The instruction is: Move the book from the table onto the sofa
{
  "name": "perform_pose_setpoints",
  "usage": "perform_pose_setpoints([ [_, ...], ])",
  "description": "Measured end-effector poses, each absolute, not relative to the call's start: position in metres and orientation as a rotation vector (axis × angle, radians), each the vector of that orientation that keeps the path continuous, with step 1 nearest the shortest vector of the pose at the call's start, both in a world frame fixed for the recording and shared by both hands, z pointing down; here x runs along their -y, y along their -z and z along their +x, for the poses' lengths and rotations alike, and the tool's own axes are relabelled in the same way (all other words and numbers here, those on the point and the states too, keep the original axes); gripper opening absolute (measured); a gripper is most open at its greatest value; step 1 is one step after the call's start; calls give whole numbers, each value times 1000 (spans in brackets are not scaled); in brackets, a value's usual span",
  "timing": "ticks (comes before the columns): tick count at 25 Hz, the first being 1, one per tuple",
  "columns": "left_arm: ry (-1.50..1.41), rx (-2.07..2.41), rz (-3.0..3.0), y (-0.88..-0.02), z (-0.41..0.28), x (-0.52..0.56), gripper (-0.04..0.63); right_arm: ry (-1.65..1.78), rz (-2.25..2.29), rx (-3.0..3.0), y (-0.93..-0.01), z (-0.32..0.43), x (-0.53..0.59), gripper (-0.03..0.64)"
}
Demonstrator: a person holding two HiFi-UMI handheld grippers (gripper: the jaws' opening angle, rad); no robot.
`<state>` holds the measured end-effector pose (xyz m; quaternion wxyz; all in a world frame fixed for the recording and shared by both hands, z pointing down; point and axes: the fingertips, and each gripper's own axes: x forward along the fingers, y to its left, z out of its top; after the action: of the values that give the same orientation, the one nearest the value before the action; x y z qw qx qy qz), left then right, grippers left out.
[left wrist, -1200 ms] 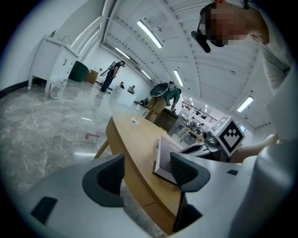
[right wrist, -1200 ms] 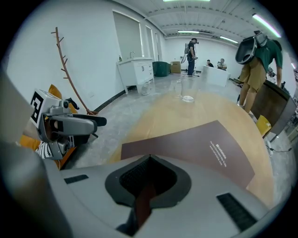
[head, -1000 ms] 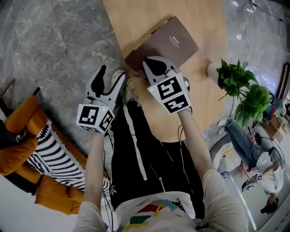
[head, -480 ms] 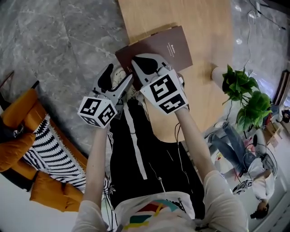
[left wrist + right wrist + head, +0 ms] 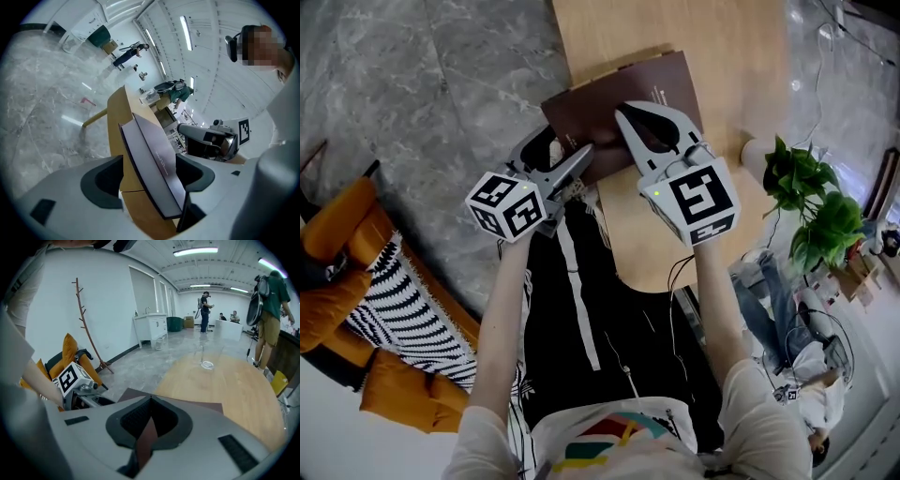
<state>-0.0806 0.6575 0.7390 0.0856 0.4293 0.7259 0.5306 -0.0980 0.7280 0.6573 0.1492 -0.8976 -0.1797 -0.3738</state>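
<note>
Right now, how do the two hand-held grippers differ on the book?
The left hand-held gripper has its jaws opening around the book without pressing it; the right hand-held gripper is shut on the book's edge. The left is at its corner, the right farther along. Both face the book.

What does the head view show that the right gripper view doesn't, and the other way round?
Only the head view: the potted plant and the person's black trousers. Only the right gripper view: a tall bare branch, a white cabinet and ceiling lights. Both: the brown book, the wooden table and the orange sofa.
</note>
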Motion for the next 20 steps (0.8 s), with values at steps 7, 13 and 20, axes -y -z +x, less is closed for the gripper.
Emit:
perform_pose_setpoints([
  [7, -1566, -2174, 1192, -736, -92, -665, 301, 1065, -2550, 576, -660, -120, -731, 12],
  [13, -1508, -2230, 1218, -722, -97, -658, 239, 1054, -2555, 565, -658, -118, -724, 14],
  [20, -1462, -2201, 1195, -694, -95, -658, 195, 998, -2578, 570, -639, -113, -724, 14],
])
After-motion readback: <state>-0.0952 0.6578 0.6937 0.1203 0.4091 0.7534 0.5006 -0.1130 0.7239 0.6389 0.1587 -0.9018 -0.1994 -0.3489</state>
